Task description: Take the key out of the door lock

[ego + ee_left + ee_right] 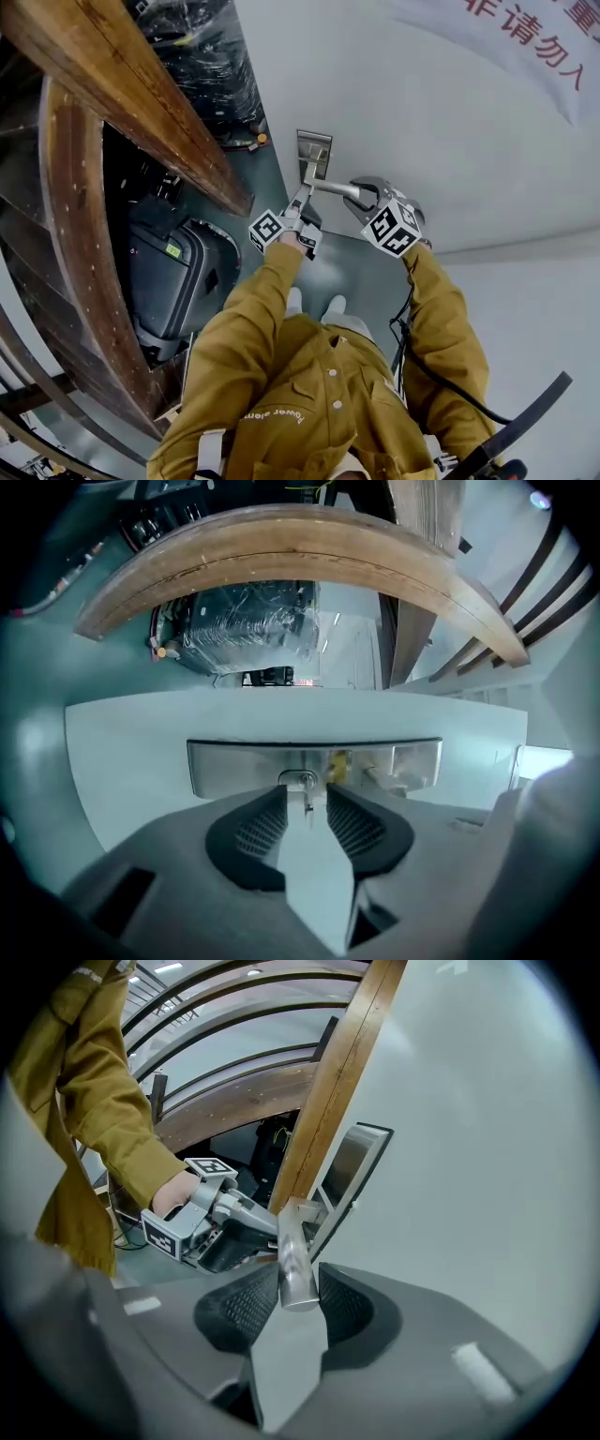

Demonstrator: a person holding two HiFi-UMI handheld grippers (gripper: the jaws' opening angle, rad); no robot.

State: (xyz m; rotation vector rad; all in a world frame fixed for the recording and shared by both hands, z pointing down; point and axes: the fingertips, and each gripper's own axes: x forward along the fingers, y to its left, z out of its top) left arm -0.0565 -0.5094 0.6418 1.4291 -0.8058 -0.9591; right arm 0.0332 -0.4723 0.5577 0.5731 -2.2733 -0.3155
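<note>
Head view: a person in a mustard jacket (309,394) holds both tools up to a white door (441,122) in the middle of the frame. The left tool (303,193) points at the steel lock plate (314,145). The right tool (362,197) sits on the outer end of the silver door handle (333,187), which runs rightward from the plate. At the left, behind dark wooden beams (141,103), stands a black case (169,272); what it holds cannot be seen. A bundle wrapped in clear film (202,56) lies at the top.

Left gripper view: the lock plate fills a wide band across the middle. The keyhole (298,780) is at its lower edge, just above the tool's tips. The key (307,804) shows only edge-on, as a thin dark sliver hanging from the keyhole. It lies in the gap between the two ribbed black pads (258,827). The jaws stand apart and neither pad presses on it.

Right gripper view: the right tool's jaws are closed on the round end of the door handle at the centre of the frame, with a pad against each side. The handle is polished and runs up toward the lock plate. To the left of it, the left tool reaches in from a bare hand (173,1194) and a mustard sleeve.
</note>
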